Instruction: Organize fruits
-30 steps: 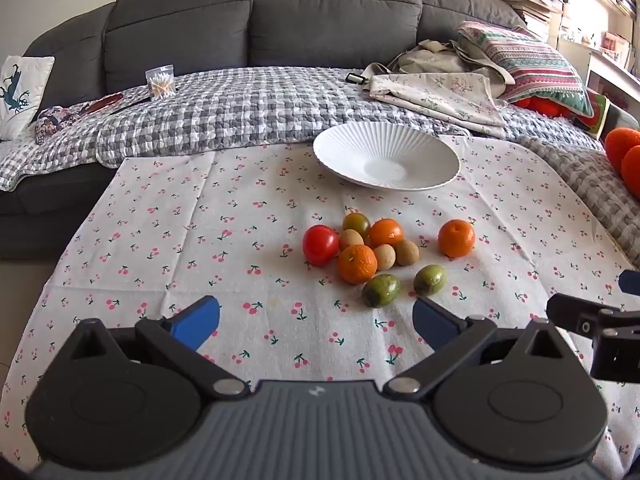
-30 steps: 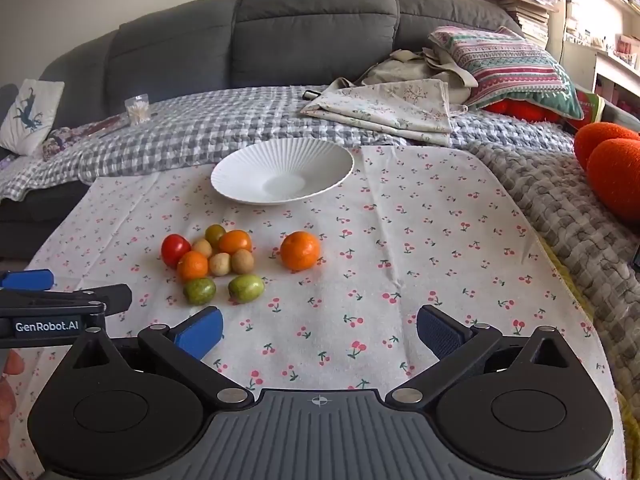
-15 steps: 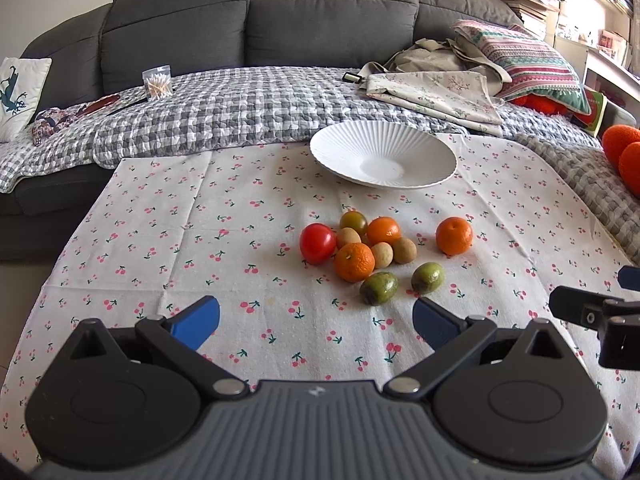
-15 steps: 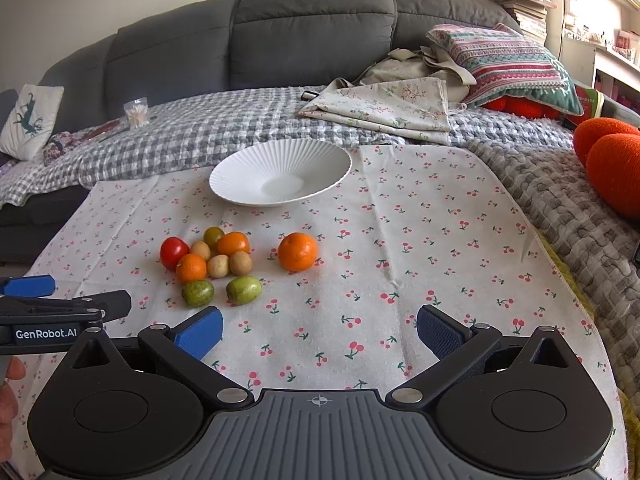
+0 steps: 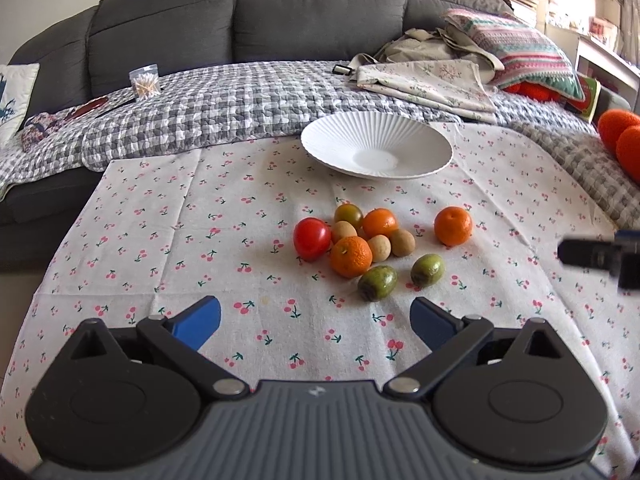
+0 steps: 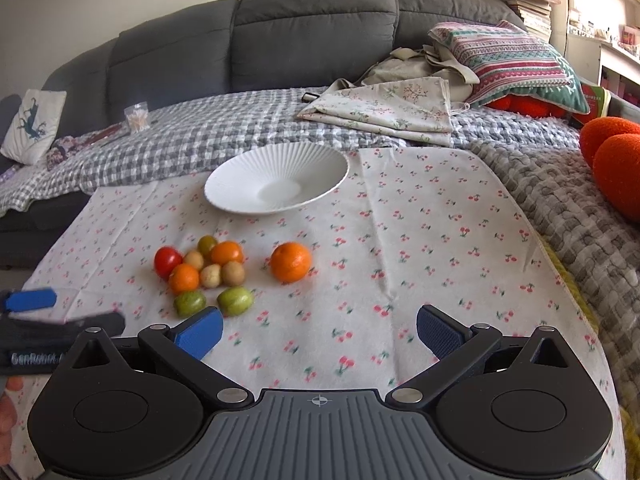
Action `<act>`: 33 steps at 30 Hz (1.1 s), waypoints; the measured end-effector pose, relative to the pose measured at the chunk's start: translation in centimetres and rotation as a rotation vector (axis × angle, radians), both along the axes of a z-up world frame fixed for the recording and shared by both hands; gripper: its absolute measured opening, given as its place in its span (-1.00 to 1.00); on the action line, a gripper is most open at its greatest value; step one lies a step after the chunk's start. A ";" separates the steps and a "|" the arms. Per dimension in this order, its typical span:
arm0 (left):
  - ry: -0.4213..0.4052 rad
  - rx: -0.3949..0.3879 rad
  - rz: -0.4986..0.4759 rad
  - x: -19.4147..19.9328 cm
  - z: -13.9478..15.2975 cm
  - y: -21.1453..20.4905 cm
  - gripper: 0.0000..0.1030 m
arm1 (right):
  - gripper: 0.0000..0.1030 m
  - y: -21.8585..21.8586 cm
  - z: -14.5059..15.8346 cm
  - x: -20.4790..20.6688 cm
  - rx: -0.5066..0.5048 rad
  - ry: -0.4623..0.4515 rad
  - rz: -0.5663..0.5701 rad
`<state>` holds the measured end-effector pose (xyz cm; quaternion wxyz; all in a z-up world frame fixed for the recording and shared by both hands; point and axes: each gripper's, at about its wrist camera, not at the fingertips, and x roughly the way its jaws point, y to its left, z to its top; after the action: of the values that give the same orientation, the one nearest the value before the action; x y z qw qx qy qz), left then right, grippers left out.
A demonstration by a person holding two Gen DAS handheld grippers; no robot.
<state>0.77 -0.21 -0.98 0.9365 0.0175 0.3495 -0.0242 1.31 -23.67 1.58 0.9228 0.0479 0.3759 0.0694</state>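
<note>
Both grippers: left gripper (image 5: 315,319) and right gripper (image 6: 319,330) spread wide, empty, as before.
Fruit cluster (image 5: 352,242): nearer now.
Plate (image 5: 376,151): unmoved.

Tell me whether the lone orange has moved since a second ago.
No. The lone orange keeps its gap from the fruit cluster and white plate.

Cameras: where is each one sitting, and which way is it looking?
Left wrist: rides the left gripper, facing the fruit pile, white bowl and sofa; its open blue fingers show.
Right wrist: rides the right gripper, further right, facing the same way; its open fingers and the left gripper's tip show.
Shared: lone orange, bowl, fruit pile.
</note>
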 end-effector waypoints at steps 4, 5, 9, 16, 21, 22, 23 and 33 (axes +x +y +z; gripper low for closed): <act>0.010 -0.002 -0.034 1.0 -0.6 -0.2 0.78 | 0.99 -0.8 -1.2 1.9 0.055 0.043 0.005; 0.012 -0.001 -0.042 1.3 -0.6 -0.3 0.77 | 0.98 -0.7 -1.4 2.4 0.065 0.056 0.015; -0.005 0.019 -0.090 2.8 -0.5 -0.4 0.67 | 0.96 -0.1 -2.0 3.8 0.081 0.064 0.057; 0.034 -0.058 -0.040 7.3 -0.5 2.1 0.29 | 0.81 -0.5 -3.3 6.5 0.123 0.103 0.066; 0.057 -0.098 -0.026 9.8 -1.3 3.4 0.19 | 0.66 -0.4 -4.3 9.0 0.161 0.119 0.085; 0.062 -0.104 -0.028 10.2 -1.5 3.5 0.19 | 0.64 -0.3 -4.6 9.4 0.167 0.124 0.089; 0.068 -0.112 -0.030 10.6 -1.8 3.6 0.19 | 0.61 -0.2 -4.9 9.7 0.169 0.128 0.092; 0.107 -0.162 -0.072 12.3 -3.3 3.6 0.02 | 0.28 1.6 -6.4 11.9 0.149 0.146 0.151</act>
<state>13.09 3.42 -4.29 0.9133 -0.0472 0.3950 -0.0870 13.25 -22.04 -4.86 0.8791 0.0927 0.4383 0.1629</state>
